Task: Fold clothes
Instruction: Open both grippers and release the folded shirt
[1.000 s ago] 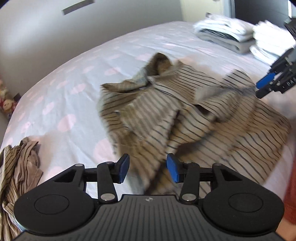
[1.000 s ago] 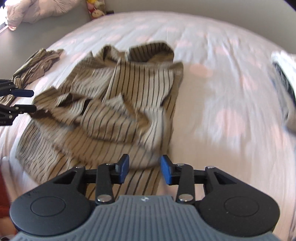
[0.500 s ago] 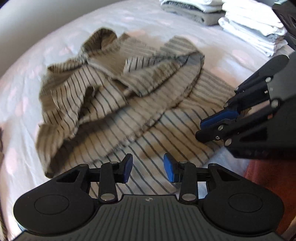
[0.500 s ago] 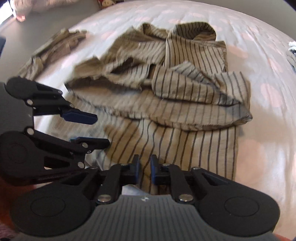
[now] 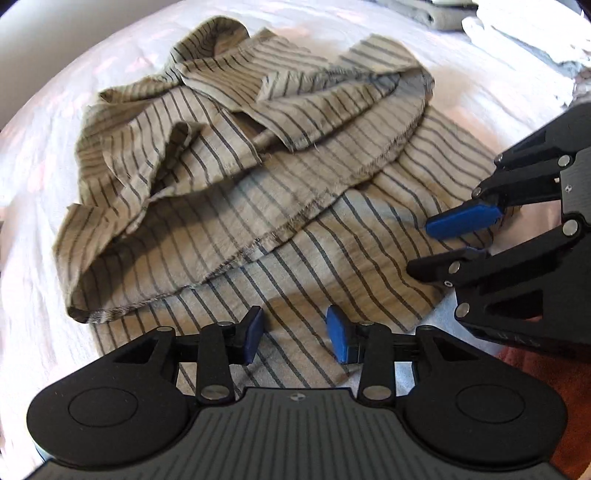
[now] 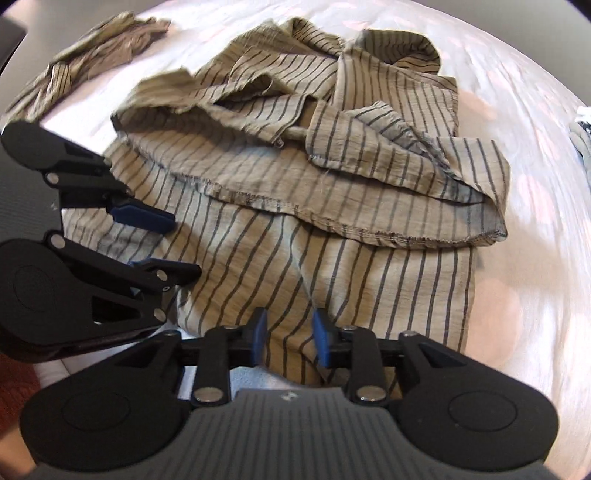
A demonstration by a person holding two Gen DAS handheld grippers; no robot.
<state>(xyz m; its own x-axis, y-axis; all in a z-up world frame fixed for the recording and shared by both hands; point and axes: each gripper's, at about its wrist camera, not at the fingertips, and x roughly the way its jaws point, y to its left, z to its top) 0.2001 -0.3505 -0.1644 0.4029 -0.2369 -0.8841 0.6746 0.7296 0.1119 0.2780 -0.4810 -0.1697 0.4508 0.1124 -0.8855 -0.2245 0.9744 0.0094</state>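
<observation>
Both grippers have dropped to the near hem of the striped shirt (image 5: pixel 258 206), crumpled on the bed (image 5: pixel 33 184). Left gripper (image 5: pixel 295 334) gapes empty above it; right gripper (image 6: pixel 288 336), jaws just reopened, straddles a raised hem fold.

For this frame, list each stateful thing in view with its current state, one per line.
Striped shirt: rumpled, partly folded over itself, lying on the bed.
Left claw: open, over the shirt's near hem, gripping nothing.
Right claw: jaws just reopened, shirt fabric between them, not pinched.
Second striped garment: crumpled, unfolded.
Stacked clothes: folded.
</observation>
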